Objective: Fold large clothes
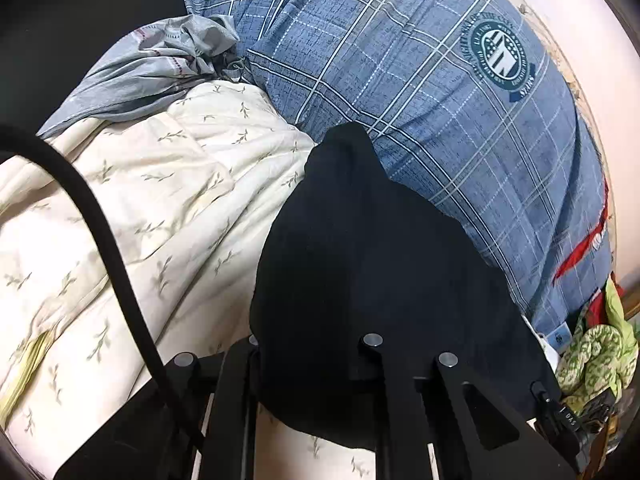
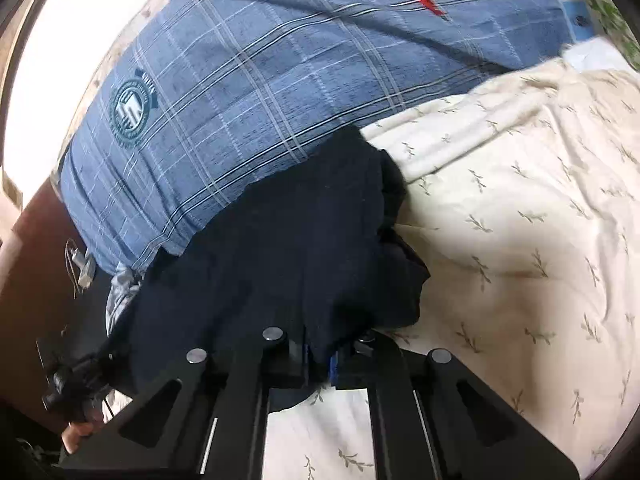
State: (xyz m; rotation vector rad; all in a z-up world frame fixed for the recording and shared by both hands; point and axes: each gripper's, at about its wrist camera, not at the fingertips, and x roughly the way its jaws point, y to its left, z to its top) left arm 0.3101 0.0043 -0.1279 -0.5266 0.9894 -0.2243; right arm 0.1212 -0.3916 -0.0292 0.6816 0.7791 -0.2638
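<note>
A dark navy garment (image 1: 360, 260) hangs bunched over my left gripper (image 1: 316, 364) and hides its fingertips; the jaws look closed on the cloth. In the right wrist view the same dark garment (image 2: 288, 248) drapes over my right gripper (image 2: 320, 360), whose jaws are shut on a fold of it, with a bit of blue pad showing. The cloth is held just above a cream leaf-print bedspread (image 1: 160, 200), which also shows in the right wrist view (image 2: 520, 220).
A blue plaid quilt with a round crest (image 1: 460, 100) lies piled behind the garment, also in the right view (image 2: 240, 92). A grey crumpled cloth (image 1: 160, 64) lies at the far left. Green patterned fabric (image 1: 596, 352) sits at the right edge. A black cable (image 1: 100, 232) crosses the left view.
</note>
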